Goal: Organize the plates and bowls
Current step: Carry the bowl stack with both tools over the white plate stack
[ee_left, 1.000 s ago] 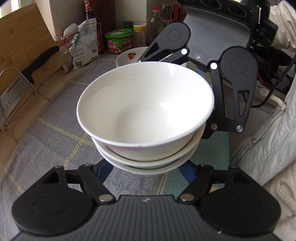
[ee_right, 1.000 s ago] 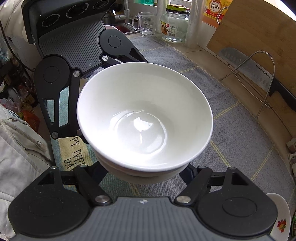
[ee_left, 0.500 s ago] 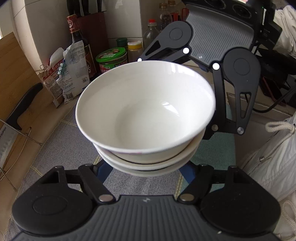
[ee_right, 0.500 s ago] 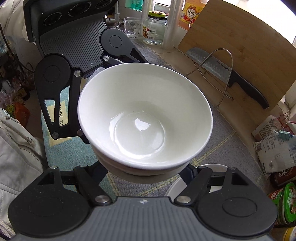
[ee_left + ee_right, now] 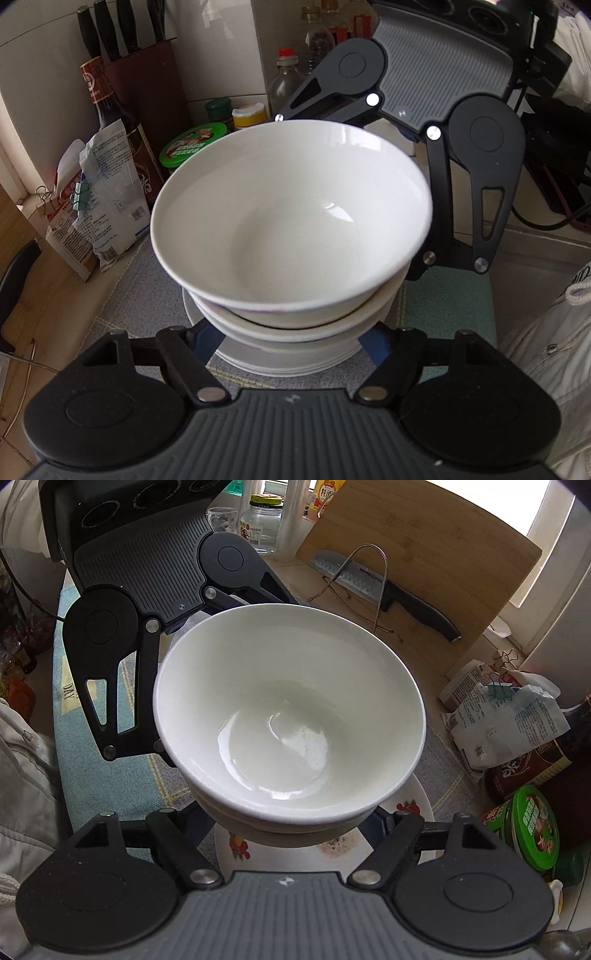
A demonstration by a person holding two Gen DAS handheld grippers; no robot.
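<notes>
I carry a stack of white bowls point(image 5: 291, 229) between both tools; my left gripper point(image 5: 291, 343) clamps it from the near side, my right gripper point(image 5: 295, 827) clamps it from the opposite side; each set of jaws is closed on the stack. The stack hangs over a pile of plates point(image 5: 280, 360) on the grey mat point(image 5: 144, 295); a green tin point(image 5: 194, 142), a paper bag point(image 5: 107, 206) and a dark bottle point(image 5: 114, 122) crowd the far left; a knife point(image 5: 384, 590) lies against the cutting board point(image 5: 436, 572).
</notes>
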